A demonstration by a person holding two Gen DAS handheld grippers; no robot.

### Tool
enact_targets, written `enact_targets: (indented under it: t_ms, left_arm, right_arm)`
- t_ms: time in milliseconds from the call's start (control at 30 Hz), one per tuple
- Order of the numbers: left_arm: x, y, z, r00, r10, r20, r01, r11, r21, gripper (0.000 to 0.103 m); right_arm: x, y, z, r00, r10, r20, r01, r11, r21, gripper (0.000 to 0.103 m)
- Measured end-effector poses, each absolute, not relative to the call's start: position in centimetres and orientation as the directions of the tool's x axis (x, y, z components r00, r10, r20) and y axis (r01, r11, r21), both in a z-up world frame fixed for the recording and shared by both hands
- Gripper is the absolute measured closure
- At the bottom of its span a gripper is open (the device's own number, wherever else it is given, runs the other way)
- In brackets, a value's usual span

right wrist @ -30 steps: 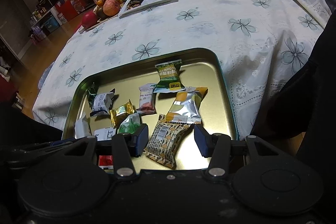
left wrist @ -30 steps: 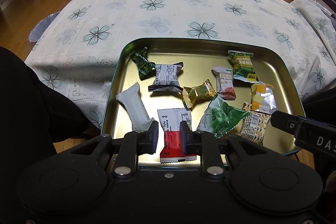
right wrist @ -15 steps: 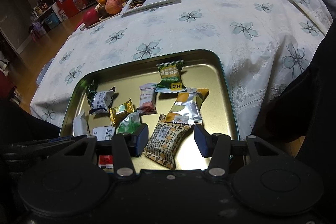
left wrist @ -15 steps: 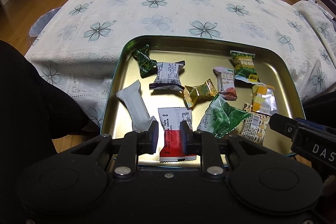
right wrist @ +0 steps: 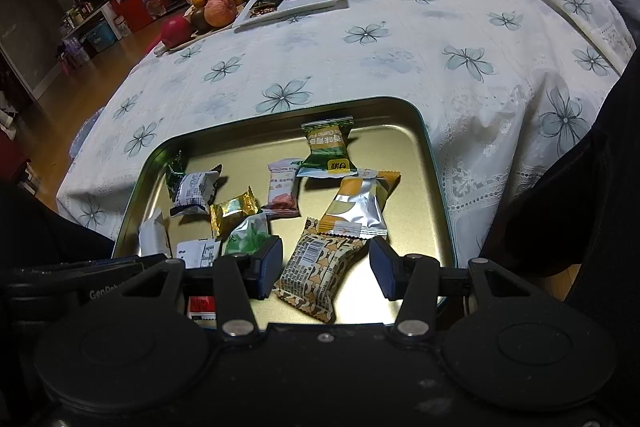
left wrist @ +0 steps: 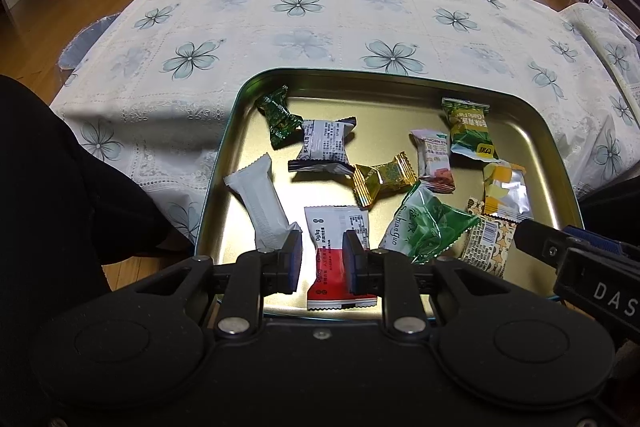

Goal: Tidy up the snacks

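The light green packet (left wrist: 426, 223) is showing the script lettering "Su bian Guo". The white-and-red packet (left wrist: 336, 251) is carrying "Dg/kg". The pink-and-white packet (left wrist: 432, 163) is reading "…WTHORN ST…", and the green-and-white packet (left wrist: 470, 131) "Garlic Flavor". White letters "DAS" are standing on the right gripper body (left wrist: 600, 287); "GenRob…" is appearing on the left gripper body (right wrist: 108, 293).

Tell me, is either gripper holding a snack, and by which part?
Nothing is held. The left gripper hovers open over the red-white packet, the right gripper over the brown packet.
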State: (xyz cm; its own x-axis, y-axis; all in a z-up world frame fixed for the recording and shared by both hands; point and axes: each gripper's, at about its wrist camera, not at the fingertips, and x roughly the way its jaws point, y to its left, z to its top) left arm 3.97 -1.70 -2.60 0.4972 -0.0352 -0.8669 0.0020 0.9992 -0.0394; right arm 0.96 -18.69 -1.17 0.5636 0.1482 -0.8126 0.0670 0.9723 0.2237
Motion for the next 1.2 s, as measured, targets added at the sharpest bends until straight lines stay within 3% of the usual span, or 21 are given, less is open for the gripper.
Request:
enact_targets:
  t_ms: [1200]
  left_arm:
    - [3.98, -1.84, -2.72, 0.495, -0.023, -0.869, 0.005, 1.0, -0.024, 0.071]
  right_arm:
    - [0.92, -18.53, -1.1, 0.567, 0.147, -0.81, 0.059, 0.974, 0.218, 0.052]
